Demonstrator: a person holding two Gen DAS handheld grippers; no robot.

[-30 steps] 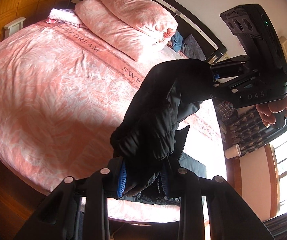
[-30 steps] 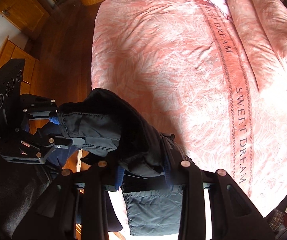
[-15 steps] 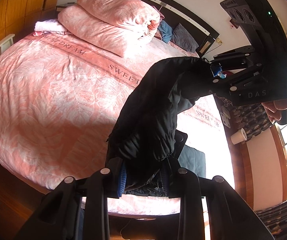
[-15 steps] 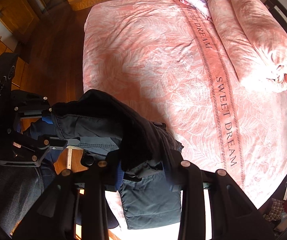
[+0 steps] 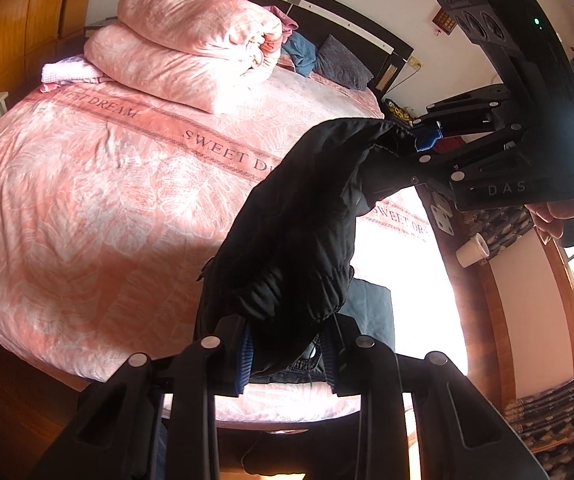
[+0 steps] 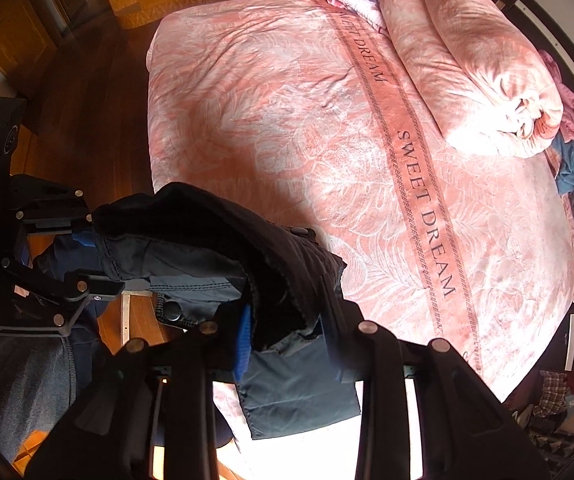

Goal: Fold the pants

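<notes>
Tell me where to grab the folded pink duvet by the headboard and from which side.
Take the folded pink duvet at its bunched open end, coming from the bed's right edge. That end shows loose rolled layers the fingers could probably pinch; the long sides look smooth, rounded and too thick. Both grippers currently hold the black pants.

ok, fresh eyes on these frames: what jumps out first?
The black pants hang in mid-air, bunched and stretched between the left gripper and the right gripper, both clamped on the fabric. Behind them spreads the pink bedspread printed SWEET DREAM, with a rolled pink duvet near the headboard.
</notes>
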